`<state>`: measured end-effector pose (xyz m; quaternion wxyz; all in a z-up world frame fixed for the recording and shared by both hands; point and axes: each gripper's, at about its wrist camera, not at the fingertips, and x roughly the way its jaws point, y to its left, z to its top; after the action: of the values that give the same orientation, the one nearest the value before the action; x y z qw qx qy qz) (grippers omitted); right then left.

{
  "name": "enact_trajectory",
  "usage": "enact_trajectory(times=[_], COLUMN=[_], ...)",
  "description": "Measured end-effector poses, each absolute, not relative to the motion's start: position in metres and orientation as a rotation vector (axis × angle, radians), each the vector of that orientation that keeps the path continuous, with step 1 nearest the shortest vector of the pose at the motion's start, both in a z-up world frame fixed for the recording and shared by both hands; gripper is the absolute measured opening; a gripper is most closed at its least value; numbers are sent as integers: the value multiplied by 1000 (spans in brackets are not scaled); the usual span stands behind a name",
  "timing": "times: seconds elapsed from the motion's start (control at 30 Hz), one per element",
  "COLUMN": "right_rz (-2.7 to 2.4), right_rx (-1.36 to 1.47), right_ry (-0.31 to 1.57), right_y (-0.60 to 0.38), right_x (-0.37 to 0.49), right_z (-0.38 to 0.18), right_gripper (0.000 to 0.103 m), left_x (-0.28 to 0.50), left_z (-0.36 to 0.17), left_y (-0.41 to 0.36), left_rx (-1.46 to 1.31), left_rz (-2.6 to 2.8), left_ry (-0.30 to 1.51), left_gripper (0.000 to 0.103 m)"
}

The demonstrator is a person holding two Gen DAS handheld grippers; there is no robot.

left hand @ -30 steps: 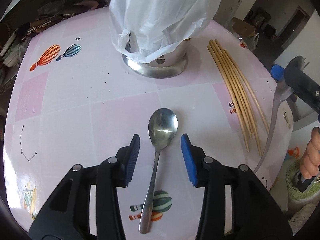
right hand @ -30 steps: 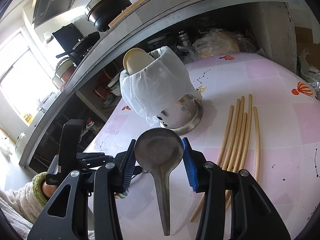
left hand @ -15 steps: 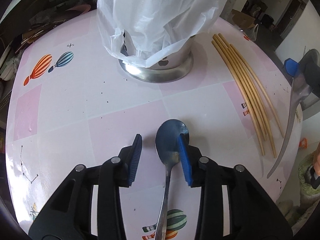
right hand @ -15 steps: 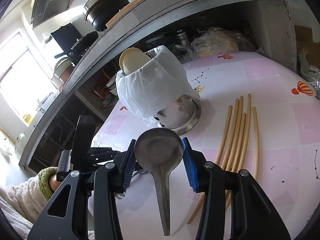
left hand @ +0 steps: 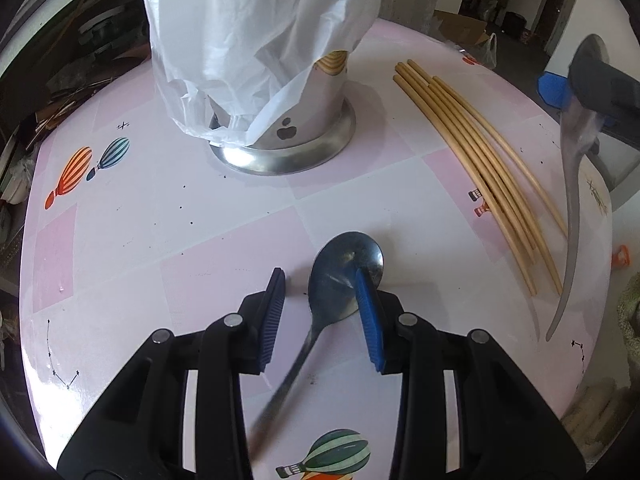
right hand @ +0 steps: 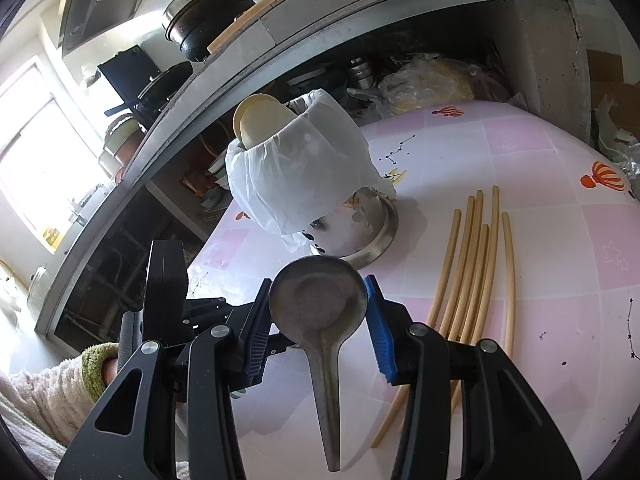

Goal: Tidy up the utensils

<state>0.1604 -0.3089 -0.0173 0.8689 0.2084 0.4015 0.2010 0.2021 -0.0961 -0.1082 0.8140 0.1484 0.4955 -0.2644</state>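
steel spoon (left hand: 345,276) on table, chopsticks (left hand: 476,164) bundled

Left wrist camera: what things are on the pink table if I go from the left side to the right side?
Orange and teal balloon pictures → metal holder with the white bag → spoon lying on the table → bundle of chopsticks → second spoon, held up by the right gripper.

Polished steel spoon (left hand: 346,276) on a glossy pink-checked plastic tablecloth (left hand: 160,208); smooth pale wooden chopsticks (left hand: 476,168); crinkled white plastic bag (left hand: 256,32) over shiny metal holder (left hand: 296,140).
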Motion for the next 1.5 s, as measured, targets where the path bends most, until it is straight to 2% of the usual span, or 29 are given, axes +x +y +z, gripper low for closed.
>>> enact_trajectory(times=[0.63,1.23,1.37,1.43,1.5], right_rz=[413,402,401,400,398], right_rx=[440,435,433,434,434], right_ry=[842,860,857,855,852], right_y=[-312,-311,-311,-311,-312], right_x=[161,164,163,162,161], right_z=[-19,-22,-21,-21,-20], right_gripper=[44,44,44,44,44], left_x=[206,166,158,158,152], left_z=[-105,-107,-107,-110,-112], left_y=[-104,-129,-134,-138,-138], left_rx=[388,614,630,653,668], left_rz=[-738,-766,-744,-710,-670], left_ry=[1053,916,909,903,893], left_gripper=[34,34,26,8,4])
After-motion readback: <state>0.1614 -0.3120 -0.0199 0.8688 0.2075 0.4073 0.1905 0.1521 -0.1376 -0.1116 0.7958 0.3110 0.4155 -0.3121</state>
